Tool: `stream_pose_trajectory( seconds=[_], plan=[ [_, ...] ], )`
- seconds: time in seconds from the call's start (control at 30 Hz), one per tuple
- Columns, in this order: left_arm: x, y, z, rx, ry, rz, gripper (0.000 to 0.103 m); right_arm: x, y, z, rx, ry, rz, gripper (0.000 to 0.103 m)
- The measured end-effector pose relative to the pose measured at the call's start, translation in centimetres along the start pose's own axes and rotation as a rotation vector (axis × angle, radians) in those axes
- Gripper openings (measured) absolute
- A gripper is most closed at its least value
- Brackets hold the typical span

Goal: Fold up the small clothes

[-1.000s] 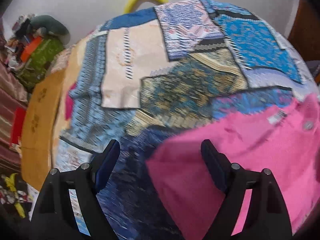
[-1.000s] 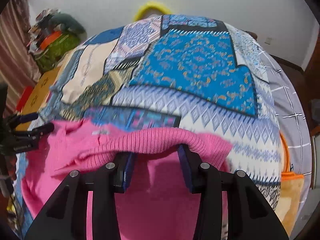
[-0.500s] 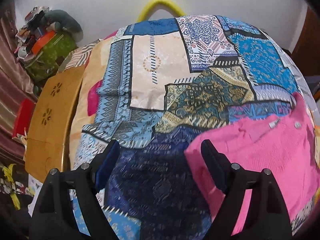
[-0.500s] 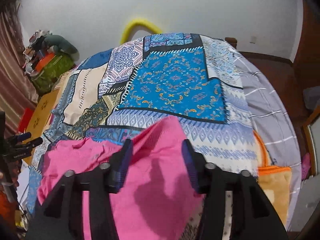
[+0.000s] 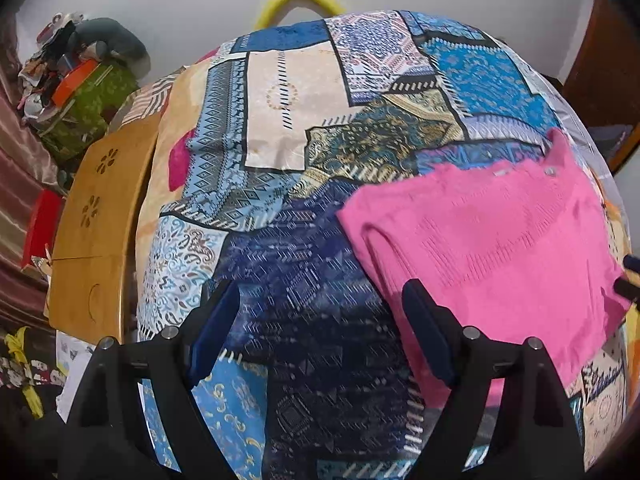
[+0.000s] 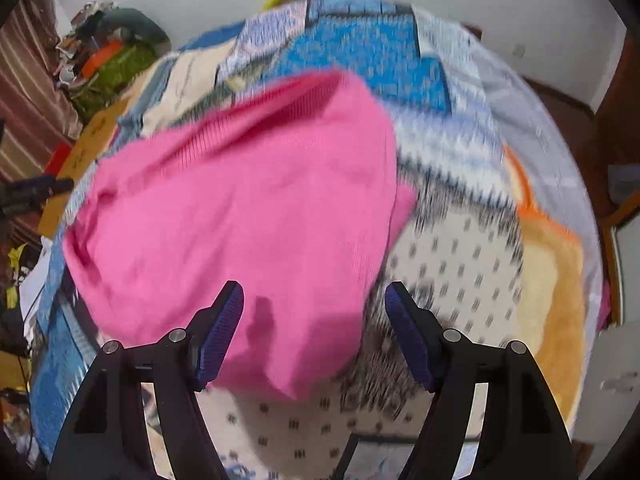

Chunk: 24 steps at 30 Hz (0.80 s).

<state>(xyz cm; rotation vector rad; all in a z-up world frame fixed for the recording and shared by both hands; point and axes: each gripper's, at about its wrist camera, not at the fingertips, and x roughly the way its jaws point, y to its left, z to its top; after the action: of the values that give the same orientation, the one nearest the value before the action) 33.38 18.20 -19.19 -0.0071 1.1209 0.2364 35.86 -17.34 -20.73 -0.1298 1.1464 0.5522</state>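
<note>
My left claw (image 5: pixel 320 332), with black arms and dark blue pads, stands wide apart over the dark blue patch of the patchwork-print bedspread (image 5: pixel 304 240); nothing lies between its pads. The folded pink knitted garment (image 5: pixel 492 248) rests on the bed to the right of this claw, its near edge just beside the right pad, and a small button shows near its far edge. In the right wrist view, which is blurred, my right claw (image 6: pixel 316 332) has just been opening and its pads stand clear of the cloth; the pink knit (image 6: pixel 248 216) lies flat on the bed in front of it, its lower edge reaching between the pads without being pinched. A tan wooden board with flower-shaped cut-outs (image 5: pixel 96 220) lies beside the bed's left edge. A yellow curved tube (image 5: pixel 296 0) rises behind the bed's far end, against the pale wall.
</note>
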Motion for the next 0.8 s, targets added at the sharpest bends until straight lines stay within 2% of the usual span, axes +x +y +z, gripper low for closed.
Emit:
stream_pose_trajectory(
  seconds=[0.13, 0.23, 0.3, 0.4, 0.6, 0.67, 0.77, 0.8],
  plan=[
    [0.3, -0.6, -0.6, 0.019, 0.014, -0.008, 0.084, 1.5, -0.2, -2.0, 0.025, 0.039, 0.034, 0.07],
    [0.9, -1.2, -1.0, 0.038, 0.03, -0.017, 0.084, 1.8, 0.1, -2.4, 0.004, 0.018, 0.065, 0.052],
    [1.4, -1.8, -1.1, 0.057, 0.039, -0.026, 0.084, 1.6, 0.4, -2.1, -0.011, -0.003, 0.066, 0.03],
    [2.4, -2.8, -1.1, 0.084, 0.058, -0.038, 0.086, 1.6, 0.3, -1.5, -0.023, -0.014, 0.075, 0.015],
    [5.3, -4.2, -0.1, 0.093, 0.107, -0.033, 0.089, 2.4, -0.4, -0.2, -0.046, -0.04, 0.038, 0.012],
    [5.7, -4.1, 0.7, 0.071, 0.095, -0.037, 0.094, 2.5, -1.1, 0.3, -0.041, -0.046, 0.026, 0.012],
    [6.3, -3.8, 2.2, 0.042, 0.081, -0.031, 0.094, 2.5, -1.9, 1.2, -0.031, -0.066, 0.002, 0.012],
    [6.6, -3.6, 2.7, 0.024, 0.081, -0.056, 0.094, 2.4, -2.4, 1.7, -0.026, -0.074, -0.009, 0.011]
  ],
)
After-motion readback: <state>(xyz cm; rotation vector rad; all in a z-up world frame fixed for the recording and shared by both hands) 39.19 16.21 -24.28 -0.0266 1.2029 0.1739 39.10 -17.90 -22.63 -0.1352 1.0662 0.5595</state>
